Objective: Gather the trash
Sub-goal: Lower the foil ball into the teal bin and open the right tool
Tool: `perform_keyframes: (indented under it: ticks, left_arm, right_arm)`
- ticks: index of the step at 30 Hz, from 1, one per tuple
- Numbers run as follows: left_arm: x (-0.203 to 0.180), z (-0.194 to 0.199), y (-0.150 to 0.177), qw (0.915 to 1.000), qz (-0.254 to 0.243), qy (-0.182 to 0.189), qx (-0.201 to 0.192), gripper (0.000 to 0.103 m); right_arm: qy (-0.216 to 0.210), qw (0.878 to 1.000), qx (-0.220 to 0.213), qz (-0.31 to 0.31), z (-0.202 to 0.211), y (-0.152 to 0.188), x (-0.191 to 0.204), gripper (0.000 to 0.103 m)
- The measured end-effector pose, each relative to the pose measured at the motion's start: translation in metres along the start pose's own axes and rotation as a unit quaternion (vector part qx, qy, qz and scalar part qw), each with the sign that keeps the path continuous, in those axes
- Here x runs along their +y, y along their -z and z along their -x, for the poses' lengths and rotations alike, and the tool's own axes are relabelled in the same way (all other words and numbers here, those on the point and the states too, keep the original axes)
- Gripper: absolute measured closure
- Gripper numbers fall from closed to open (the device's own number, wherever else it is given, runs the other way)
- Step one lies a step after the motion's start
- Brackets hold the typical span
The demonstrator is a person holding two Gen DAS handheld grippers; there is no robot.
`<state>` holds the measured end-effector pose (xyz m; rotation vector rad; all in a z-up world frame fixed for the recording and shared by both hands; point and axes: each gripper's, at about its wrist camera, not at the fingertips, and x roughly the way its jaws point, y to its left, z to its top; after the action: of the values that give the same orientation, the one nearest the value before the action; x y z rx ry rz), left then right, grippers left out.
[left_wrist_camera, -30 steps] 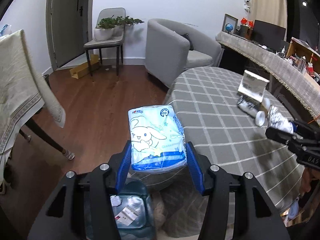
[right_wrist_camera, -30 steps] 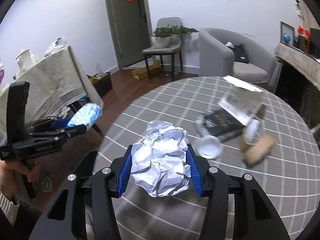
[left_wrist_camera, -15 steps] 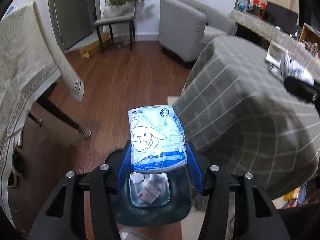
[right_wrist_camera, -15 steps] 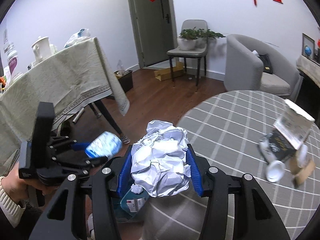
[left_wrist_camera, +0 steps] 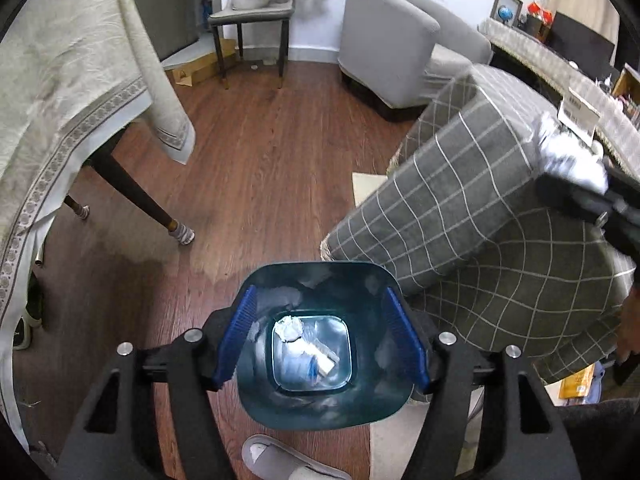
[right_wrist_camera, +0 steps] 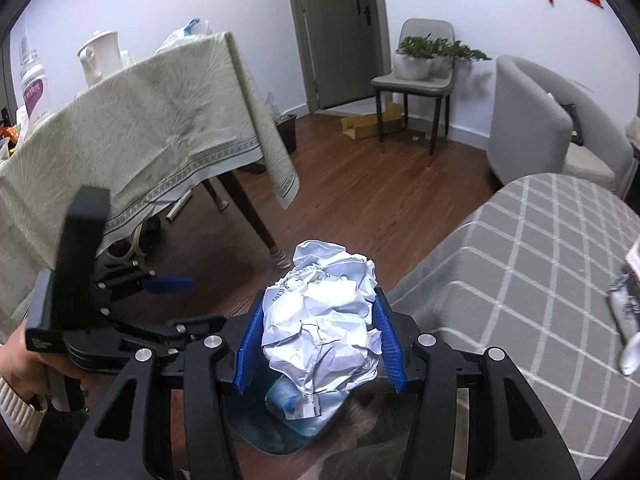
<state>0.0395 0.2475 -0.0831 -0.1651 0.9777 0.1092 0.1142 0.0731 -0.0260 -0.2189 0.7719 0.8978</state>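
Left gripper (left_wrist_camera: 323,338) hangs over the dark teal trash bin (left_wrist_camera: 280,408) on the wood floor, jaws opening with nothing between them; wrappers and a paper wad lie in the bin bottom (a grey slipper (left_wrist_camera: 280,460) just below it). Right gripper (right_wrist_camera: 320,338) pinches a crumpled white paper ball (right_wrist_camera: 322,328) above the bin, beside the grey checked tablecloth (right_wrist_camera: 540,264)
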Motion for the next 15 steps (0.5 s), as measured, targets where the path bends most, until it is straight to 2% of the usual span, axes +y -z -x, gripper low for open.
perform_keyframes:
  ticks: [15]
  left_arm:
    - [0.03,0.056,-0.006,0.9936,0.037,0.015,-0.106,0.033]
  right_arm:
    - [-0.02,0.997,0.068,0.022,-0.058,0.012,0.036,0.051]
